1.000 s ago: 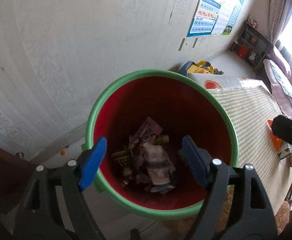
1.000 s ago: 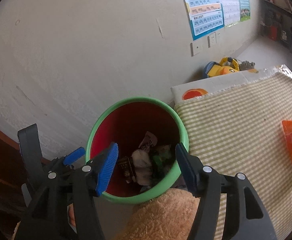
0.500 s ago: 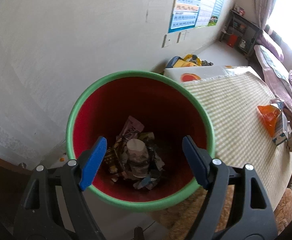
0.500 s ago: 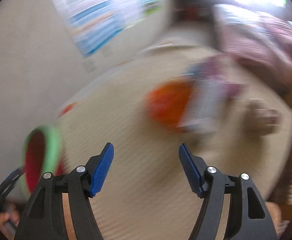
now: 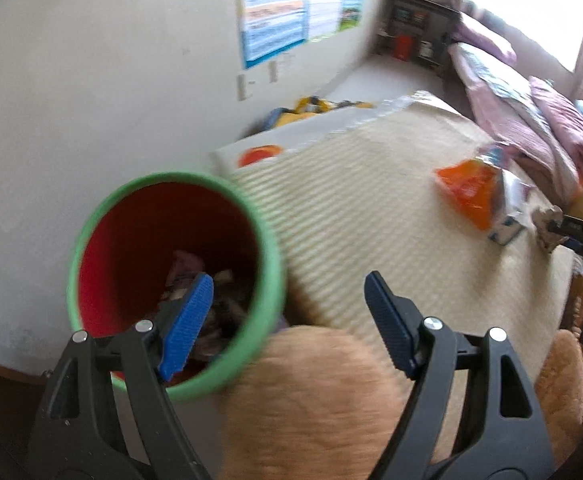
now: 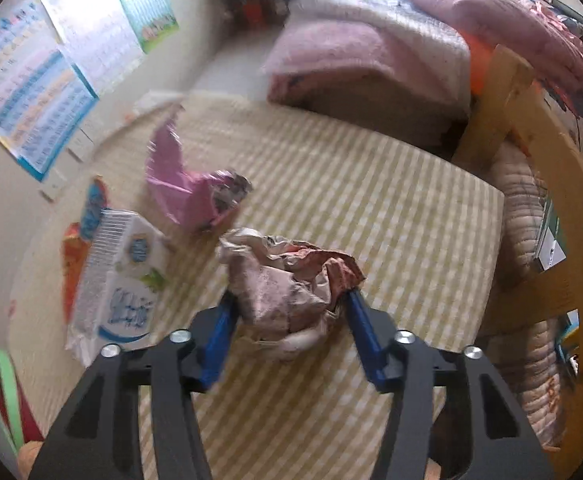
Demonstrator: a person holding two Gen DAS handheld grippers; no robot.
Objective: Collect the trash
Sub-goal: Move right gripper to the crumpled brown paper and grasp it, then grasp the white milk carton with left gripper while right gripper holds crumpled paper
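While my right gripper [image 6: 287, 322] straddles a crumpled paper wad [image 6: 287, 280] on the checked tablecloth [image 6: 391, 216], I am at the pick-up step of collecting trash. Its blue pads [image 6: 361, 330] sit on either side of the wad, touching or nearly touching the crumpled edges; I cannot tell whether they have truly clamped it, since the paper bulges between them and the view is blurred. My left gripper [image 5: 289, 322] hangs wide and empty beside the green-rimmed red bin [image 5: 275, 256], which already holds scraps at its bottom and stands against the table's near edge. More litter lies on the cloth: a pink wrapper [image 6: 189, 196] just beyond the wad, a white tissue pack [image 6: 119, 280] to its left, and an orange snack bag [image 6: 71, 256] partly under that pack. Next, I judge, the right pads need to squeeze firmly on the springy paper, lift it off the cloth, and carry it leftward over the bin's mouth before letting go.
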